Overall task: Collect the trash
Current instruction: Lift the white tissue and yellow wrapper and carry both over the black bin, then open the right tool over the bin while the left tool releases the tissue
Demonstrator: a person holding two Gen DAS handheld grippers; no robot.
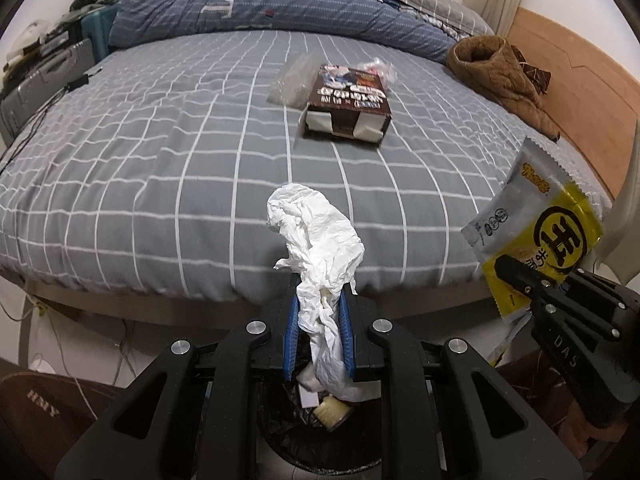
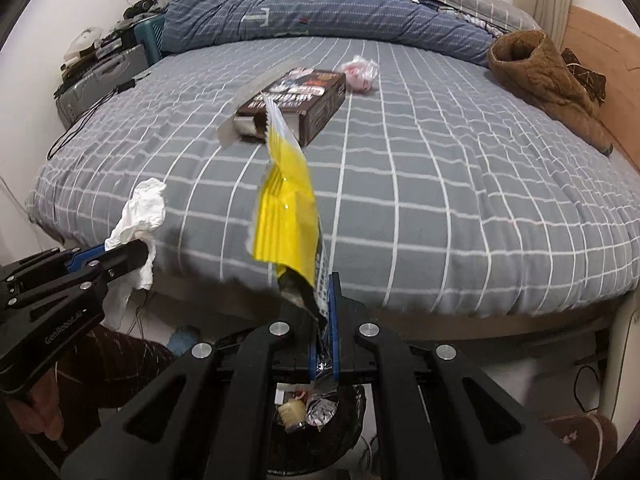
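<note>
My left gripper is shut on a crumpled white tissue, held over a black-lined trash bin below the bed's near edge. The tissue and left gripper also show in the right wrist view. My right gripper is shut on a yellow and silver snack wrapper, also above the bin. The wrapper and right gripper show at the right of the left wrist view. On the bed lie a brown box, a clear plastic bag and a pink-white wrapper.
The grey checked bed fills the view, with a blue duvet at the back and a brown fleece garment by the wooden headboard. Suitcases and cables stand at the left. The bin holds several scraps.
</note>
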